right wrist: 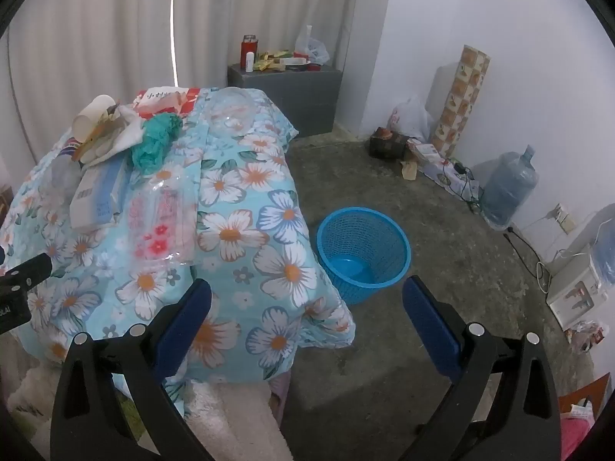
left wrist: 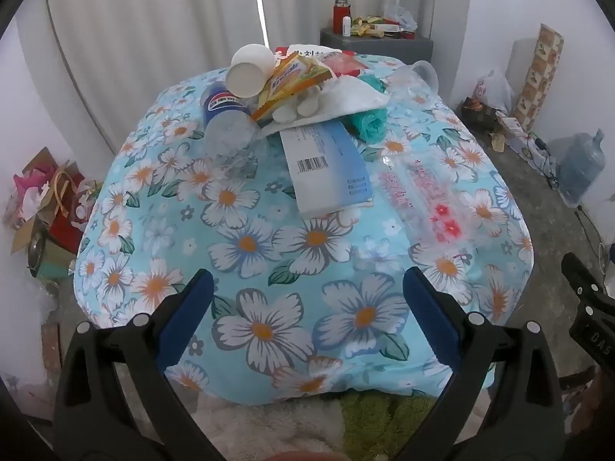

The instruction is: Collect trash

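On the flowered tablecloth [left wrist: 269, 253], the trash lay heaped at the far side: a white paper cup [left wrist: 246, 73], a clear plastic bottle [left wrist: 230, 130] and a blue-white box [left wrist: 326, 165]. Both the left gripper [left wrist: 307, 303] and the right gripper [right wrist: 307, 303] were spread wide and empty, well short of that heap. Beside the tablecloth's hanging edge, a blue basket [right wrist: 363, 253] stood on the floor.

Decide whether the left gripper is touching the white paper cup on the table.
Apart. The left wrist view shows the left gripper open over bare flowered cloth, with the paper cup far off.
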`<state>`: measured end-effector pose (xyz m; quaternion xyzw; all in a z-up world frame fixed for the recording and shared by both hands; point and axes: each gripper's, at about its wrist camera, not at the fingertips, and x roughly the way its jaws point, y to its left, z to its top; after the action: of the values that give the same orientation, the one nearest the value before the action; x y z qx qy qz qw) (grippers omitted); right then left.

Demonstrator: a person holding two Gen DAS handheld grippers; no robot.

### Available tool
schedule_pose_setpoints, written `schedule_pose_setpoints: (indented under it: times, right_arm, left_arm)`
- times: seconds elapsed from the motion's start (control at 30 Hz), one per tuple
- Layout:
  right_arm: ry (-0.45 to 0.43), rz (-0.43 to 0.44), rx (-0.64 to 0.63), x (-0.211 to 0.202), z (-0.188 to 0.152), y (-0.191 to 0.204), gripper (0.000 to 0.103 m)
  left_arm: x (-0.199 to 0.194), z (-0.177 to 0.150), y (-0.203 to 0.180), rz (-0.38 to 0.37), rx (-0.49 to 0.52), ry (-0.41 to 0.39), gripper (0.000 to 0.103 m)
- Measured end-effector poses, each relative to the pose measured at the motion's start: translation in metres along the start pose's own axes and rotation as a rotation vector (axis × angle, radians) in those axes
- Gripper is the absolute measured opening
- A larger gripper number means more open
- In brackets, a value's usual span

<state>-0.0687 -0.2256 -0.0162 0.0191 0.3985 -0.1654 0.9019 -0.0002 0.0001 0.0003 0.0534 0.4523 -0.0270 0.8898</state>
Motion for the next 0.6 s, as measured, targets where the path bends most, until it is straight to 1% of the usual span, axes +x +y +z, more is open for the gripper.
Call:
schedule_pose_setpoints:
  times: [0.6]
  right_arm:
    - [0.0,0.001,0.001,-0.0018,0.0023,0.0007,0.097]
  left_arm:
    - [0.0035,-0.002,0.005,0.012,-0.008,0.012,0.095]
